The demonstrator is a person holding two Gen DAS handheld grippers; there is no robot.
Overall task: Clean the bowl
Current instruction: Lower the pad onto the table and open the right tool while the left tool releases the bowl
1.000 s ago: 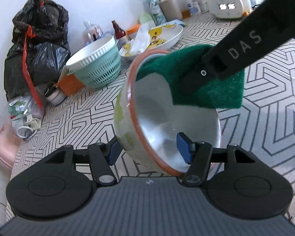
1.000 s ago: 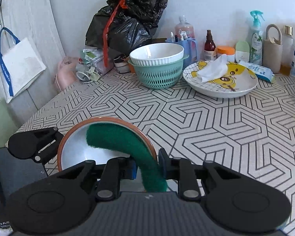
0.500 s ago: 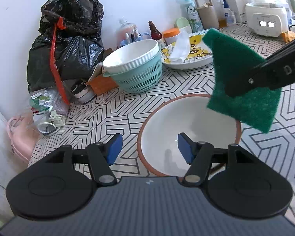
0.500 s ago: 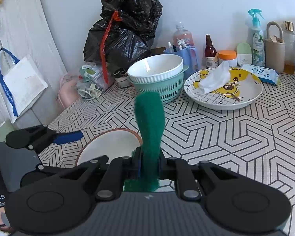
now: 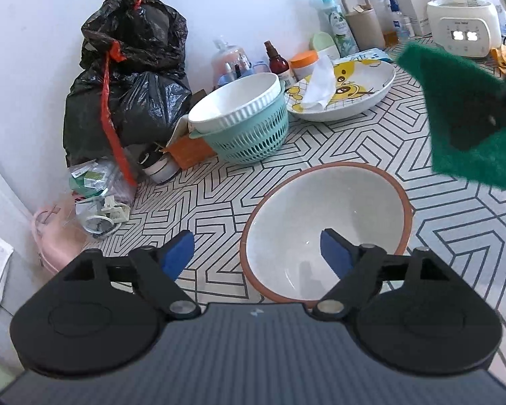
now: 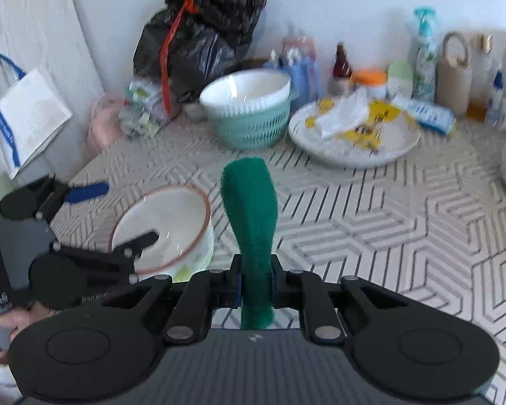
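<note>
Fingers (image 5: 334, 253) of the left gripper (image 5: 256, 254) stand wide apart with their blue pads showing, one inside the bowl (image 5: 327, 233) and one outside its rim, neither clearly touching it. Whether the inner pad rests on the bowl wall cannot be told. The right gripper (image 6: 255, 285) is clamped on a green scouring pad (image 6: 251, 222), which stands upright between its fingers (image 6: 234, 290) and hangs clear of the bowl, to its right.

In the left wrist view the pad is cut off by the right edge, and only a dark corner of the right gripper shows against it. The right wrist view is blurred, so labels and small items at the back are hard to read. A hand (image 6: 0, 334) shows at the lower left edge, mostly out of frame.

Sitting upright on the patterned bench (image 5: 455, 236), the bowl has a white inside with a brown rim and looks empty. Behind it a white ribbed bowl (image 5: 236, 104) is nested in a teal basket (image 5: 249, 135). Beside that, a wide dish (image 5: 354, 98) with a yellow cartoon print holds a crumpled tissue (image 5: 318, 82). Black rubbish bags (image 5: 128, 77) are piled against the wall, and bottles (image 5: 334, 20) line the back.
</note>
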